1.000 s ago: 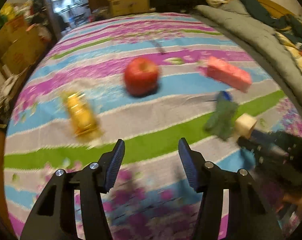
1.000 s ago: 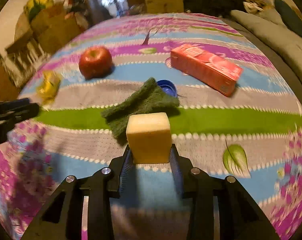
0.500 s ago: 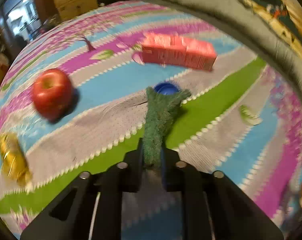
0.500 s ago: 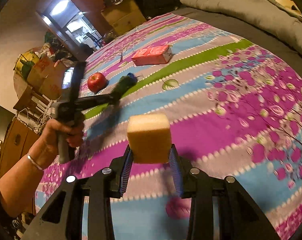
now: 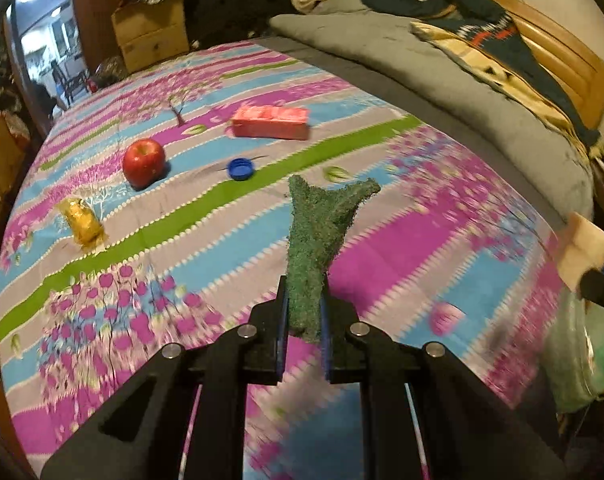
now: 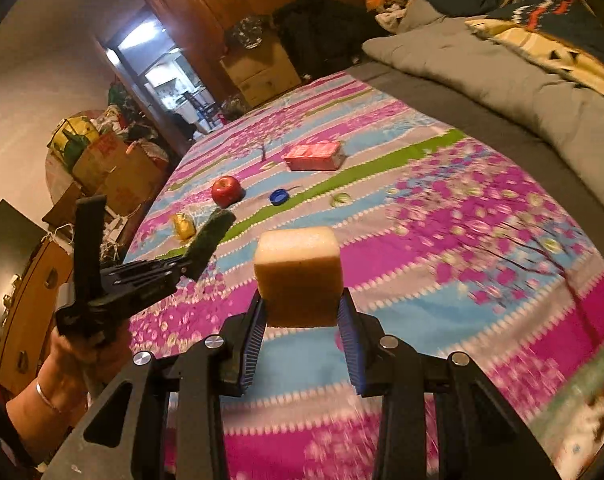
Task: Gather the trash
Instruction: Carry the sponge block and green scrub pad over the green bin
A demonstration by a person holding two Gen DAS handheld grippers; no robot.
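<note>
We logged: left tool (image 5: 304, 322) clenched on green scouring pad (image 5: 318, 236), pad jutting beyond its tips; right tool (image 6: 302, 322) gripped yellow sponge (image 6: 298, 276), raised above the bed (image 6: 442, 240).

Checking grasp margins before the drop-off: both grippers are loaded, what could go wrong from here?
1. The floppy green scouring pad is pinched only at its lower end by the left gripper; it could slip.
2. The yellow sponge block sits high in the right gripper, so it might squeeze out.
</note>
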